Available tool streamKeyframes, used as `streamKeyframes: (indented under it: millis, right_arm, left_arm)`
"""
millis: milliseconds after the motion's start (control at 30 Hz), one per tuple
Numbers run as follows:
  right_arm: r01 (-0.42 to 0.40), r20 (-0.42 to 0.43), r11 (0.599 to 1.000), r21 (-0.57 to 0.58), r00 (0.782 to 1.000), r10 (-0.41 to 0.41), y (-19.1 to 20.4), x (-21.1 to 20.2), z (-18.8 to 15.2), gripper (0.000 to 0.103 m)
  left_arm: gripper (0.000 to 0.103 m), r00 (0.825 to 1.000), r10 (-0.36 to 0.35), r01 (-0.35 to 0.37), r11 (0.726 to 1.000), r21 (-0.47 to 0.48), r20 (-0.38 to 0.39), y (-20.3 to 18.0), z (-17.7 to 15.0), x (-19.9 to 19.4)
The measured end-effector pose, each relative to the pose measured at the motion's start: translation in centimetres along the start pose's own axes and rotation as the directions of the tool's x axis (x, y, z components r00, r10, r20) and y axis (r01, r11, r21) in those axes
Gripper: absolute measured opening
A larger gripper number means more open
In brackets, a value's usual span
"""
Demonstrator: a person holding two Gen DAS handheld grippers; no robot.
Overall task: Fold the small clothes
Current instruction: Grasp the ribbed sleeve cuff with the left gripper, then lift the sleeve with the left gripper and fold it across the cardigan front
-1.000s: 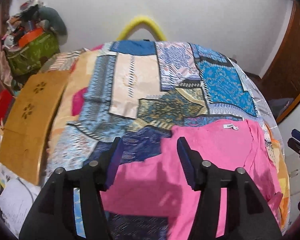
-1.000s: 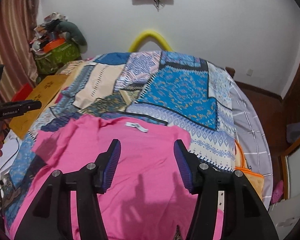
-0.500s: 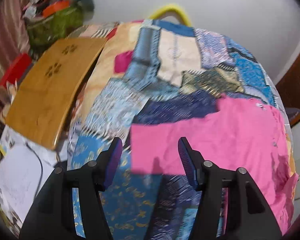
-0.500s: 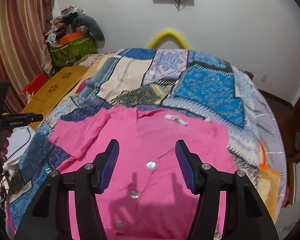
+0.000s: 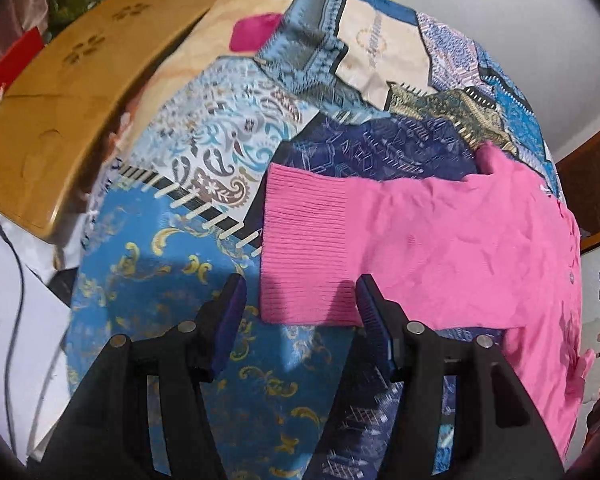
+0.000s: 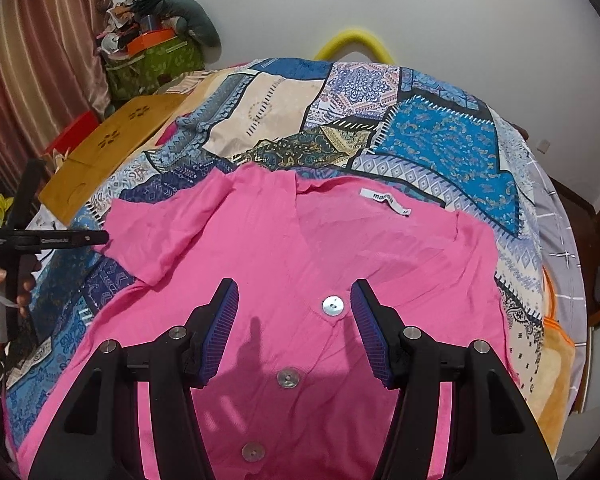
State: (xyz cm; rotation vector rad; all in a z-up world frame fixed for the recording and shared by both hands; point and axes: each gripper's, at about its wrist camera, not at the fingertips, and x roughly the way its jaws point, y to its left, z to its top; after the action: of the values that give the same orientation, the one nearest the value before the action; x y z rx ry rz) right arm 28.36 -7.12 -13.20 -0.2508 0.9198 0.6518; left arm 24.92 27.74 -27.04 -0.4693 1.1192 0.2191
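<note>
A pink cardigan (image 6: 320, 248) lies spread flat on the bed (image 6: 440, 140). The left tool (image 5: 300, 308) hangs wide and empty over its ribbed sleeve cuff (image 5: 300, 252); the right tool (image 6: 294, 320), equally wide and empty, straddles the top button (image 6: 333, 305).

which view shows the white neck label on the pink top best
The right wrist view: the label lies flat at the collar of the pink top, in plain sight above the buttons. The left wrist view shows only a tiny white speck at the collar edge.
</note>
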Motion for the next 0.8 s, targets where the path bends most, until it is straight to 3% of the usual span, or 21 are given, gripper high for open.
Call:
streamKeyframes:
  millis: [267, 333, 400, 500, 667, 800]
  right_arm:
    - [-0.006, -0.028, 1.0, 0.009, 1.0, 0.006, 0.1, 1.1, -0.3, 0.055]
    - [-0.012, -0.032, 1.0, 0.019, 0.999, 0.012, 0.0, 1.2, -0.5, 0.055]
    - [-0.016, -0.034, 1.0, 0.025, 0.999, 0.017, -0.1, 1.2, -0.7, 0.055]
    - [-0.011, -0.029, 1.0, 0.024, 1.0, 0.011, -0.4, 0.8, -0.8, 0.055]
    - [0.002, -0.002, 0.999, 0.035, 1.0, -0.002, -1.6, -0.8, -0.7, 0.055]
    - [0.01, 0.022, 0.998, 0.054, 1.0, -0.011, -2.7, -2.2, -0.8, 0.055]
  left_arm:
    - [0.055, 0.999, 0.021, -0.022, 0.999, 0.026, 0.031, -1.1, 0.6, 1.3]
    - [0.044, 0.999, 0.037, -0.038, 0.998, 0.042, 0.035, -1.6, 0.6, 1.5]
    - [0.023, 0.999, 0.031, -0.032, 0.999, 0.037, 0.027, -1.7, 0.6, 1.5]
    - [0.01, 0.999, 0.036, -0.037, 0.999, 0.012, 0.018, -1.7, 0.7, 1.5]
    - [0.006, 0.998, 0.059, -0.06, 0.997, 0.039, 0.009, -2.9, 0.5, 0.8]
    - [0.006, 0.997, 0.047, -0.05, 0.997, 0.063, 0.057, -4.6, 1.0, -1.7]
